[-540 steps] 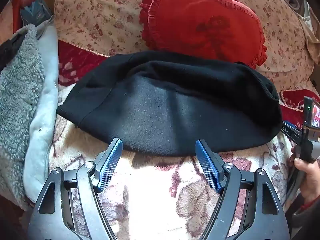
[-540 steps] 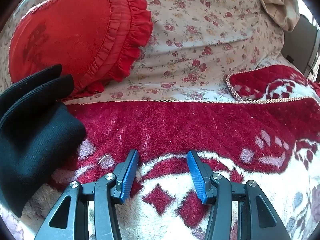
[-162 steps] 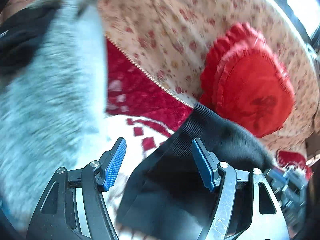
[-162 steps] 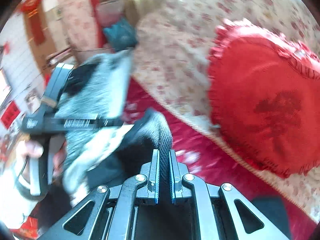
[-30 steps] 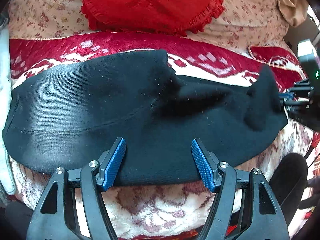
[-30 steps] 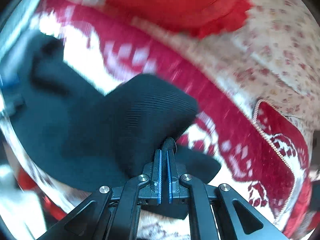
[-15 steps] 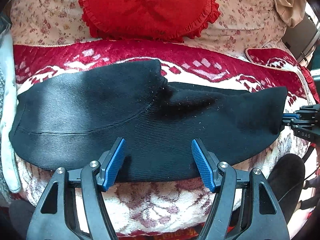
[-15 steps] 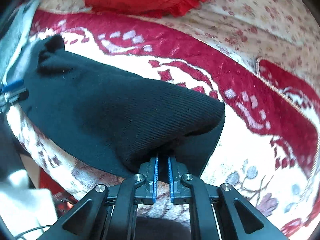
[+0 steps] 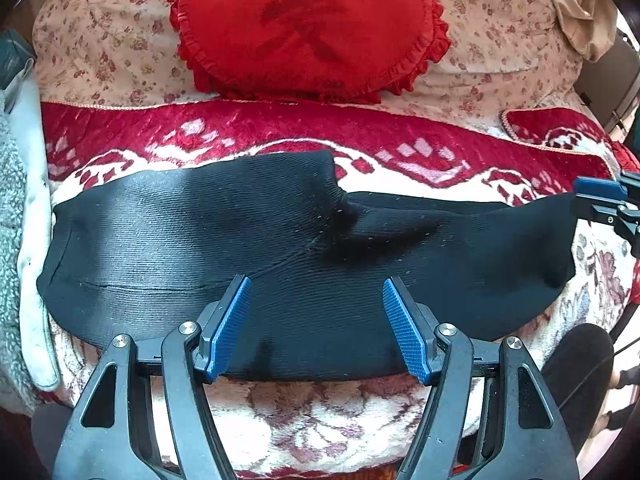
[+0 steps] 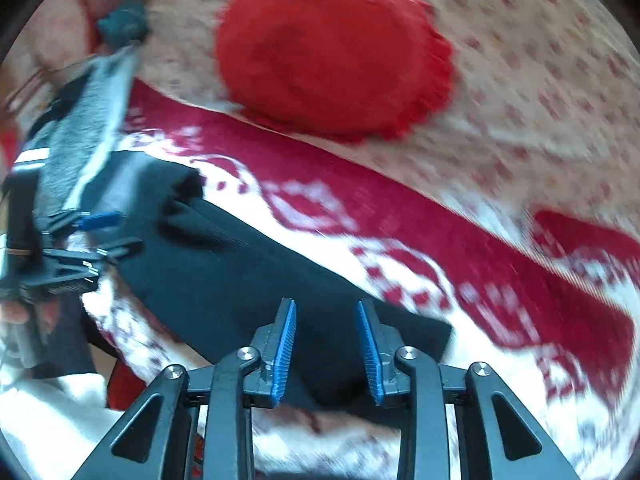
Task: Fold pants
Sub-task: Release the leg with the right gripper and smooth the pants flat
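Sofa back point(image 9: 500, 40): floral-print cover fills the far side of both views; sharp from the left wrist, smeared by motion blur from the right wrist.
Seat blanket point(image 9: 360, 128): plush red-and-cream throw over the sofa seat, red band along the far edge, cream florals at the near edge.
Black pants point(image 9: 192, 248): ribbed knit, laid flat lengthwise along the seat near its front edge. The left wrist view takes in the whole length, with one raised fold at mid-span; the right wrist view point(image 10: 240, 264) shows only the right end running off toward the left.
Red pillow point(image 9: 308, 28): heart-shaped, ruffled, propped on the sofa back behind the pants.
Grey fleece garment point(image 9: 12, 208): heaped at the seat's left edge, beside the pants' left end.
Left gripper point(image 9: 316, 320): blue pads spread wide over the pants' near edge, gripping nothing.
Right gripper point(image 10: 326, 346): pads parted, cloth lying between them but not pinched; in the left wrist view point(image 9: 600, 200) only its tips show, just beside the pants' right end.
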A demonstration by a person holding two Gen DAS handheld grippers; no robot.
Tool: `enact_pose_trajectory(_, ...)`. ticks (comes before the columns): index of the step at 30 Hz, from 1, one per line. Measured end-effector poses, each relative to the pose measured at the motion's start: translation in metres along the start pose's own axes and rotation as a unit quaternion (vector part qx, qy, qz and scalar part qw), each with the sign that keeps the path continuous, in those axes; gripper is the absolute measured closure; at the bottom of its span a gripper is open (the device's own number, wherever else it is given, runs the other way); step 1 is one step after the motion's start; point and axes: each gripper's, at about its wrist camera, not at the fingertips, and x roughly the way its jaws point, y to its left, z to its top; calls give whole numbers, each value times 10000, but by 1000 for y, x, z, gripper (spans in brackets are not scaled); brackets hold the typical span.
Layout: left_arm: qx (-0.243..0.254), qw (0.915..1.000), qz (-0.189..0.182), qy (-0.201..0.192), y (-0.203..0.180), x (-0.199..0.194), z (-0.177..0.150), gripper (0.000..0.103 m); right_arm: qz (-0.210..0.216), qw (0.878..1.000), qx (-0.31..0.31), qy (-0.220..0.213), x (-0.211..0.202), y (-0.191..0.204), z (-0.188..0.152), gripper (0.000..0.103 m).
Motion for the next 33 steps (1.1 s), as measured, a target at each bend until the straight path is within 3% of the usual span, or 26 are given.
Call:
enact_pose_trajectory(3, -2, 9999, 144, -28, 4, 1, 2, 35, 355, 9986, -398, -44, 22, 25, 17, 72)
enact_pose_trajectory(7, -231, 9995, 221, -25, 20, 6, 12, 35, 485, 9939, -993, 36, 60, 59, 34, 72)
enact_pose_trajectory(15, -597, 9977, 332, 29, 46, 14, 21, 35, 1003, 9828, -1551, 0, 110, 108, 54, 71)
enact_pose_trajectory(17, -599, 9976, 336, 5, 47, 16, 25, 35, 1016, 9826, -1551, 142, 126, 113, 54, 72)
enact_pose_trajectory(19, -571, 9977, 368, 5, 47, 17, 28, 35, 991, 9831, -1529, 177, 134, 116, 51, 84)
enact_pose_trajectory(20, -578, 9977, 339, -14, 47, 17, 30, 35, 945, 9831, -1563, 82, 131, 117, 50, 98)
enact_pose_trajectory(24, -640, 9975, 280, -108, 47, 20, 36, 35, 859, 9867, -1349, -300, 112, 109, 59, 99)
enact_pose_trajectory(28, -606, 9977, 297, 89, 39, 40, 37, 35, 536, 9942, -910, -192, 136, 102, 66, 99)
enact_pose_trajectory(33, -457, 9983, 342, 120, 32, 40, 33, 35, 745, 9957, -539, -142, 133, 93, 66, 98)
